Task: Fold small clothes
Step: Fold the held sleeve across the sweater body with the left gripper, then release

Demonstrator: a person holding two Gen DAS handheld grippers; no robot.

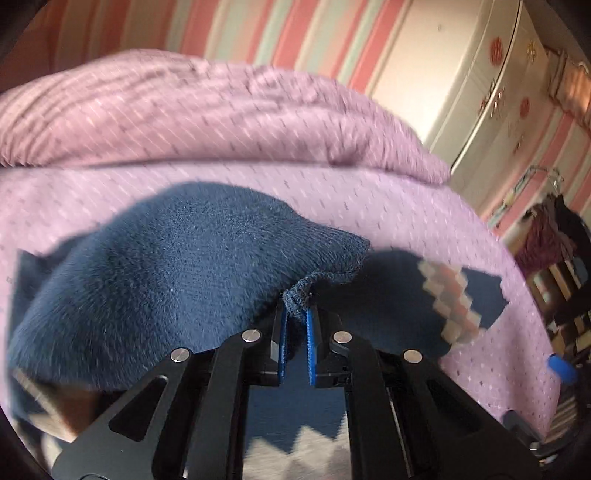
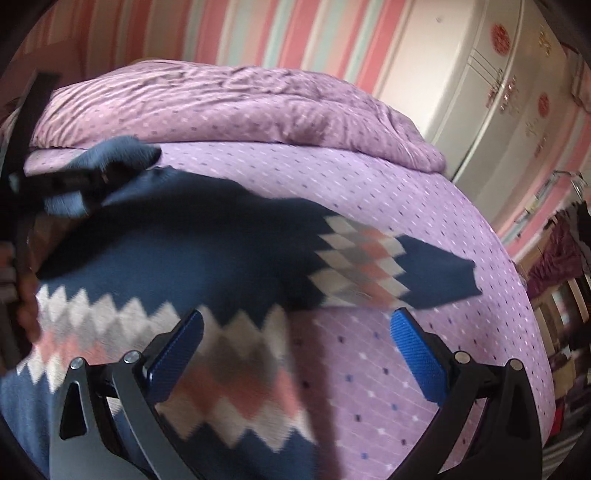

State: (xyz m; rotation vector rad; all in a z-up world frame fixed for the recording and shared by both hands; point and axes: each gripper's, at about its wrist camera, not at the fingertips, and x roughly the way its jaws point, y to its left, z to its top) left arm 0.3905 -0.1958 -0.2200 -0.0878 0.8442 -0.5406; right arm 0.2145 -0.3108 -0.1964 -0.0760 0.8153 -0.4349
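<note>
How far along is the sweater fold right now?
Done: the navy sweater is laid out on the purple bedsheet. In hand: the left gripper pinches a sweater edge, lifting it over. Left: the patterned sleeve lies unfolded; the right gripper hangs open above.

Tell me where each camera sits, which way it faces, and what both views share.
Left wrist: on the left gripper, looking along its fingers, shut on the navy sweater edge.
Right wrist: on the right gripper, open above the sweater's zigzag band; the left gripper shows at far left.
Shared: sweater, purple bedsheet, rumpled duvet, striped wall, white wardrobe.
</note>
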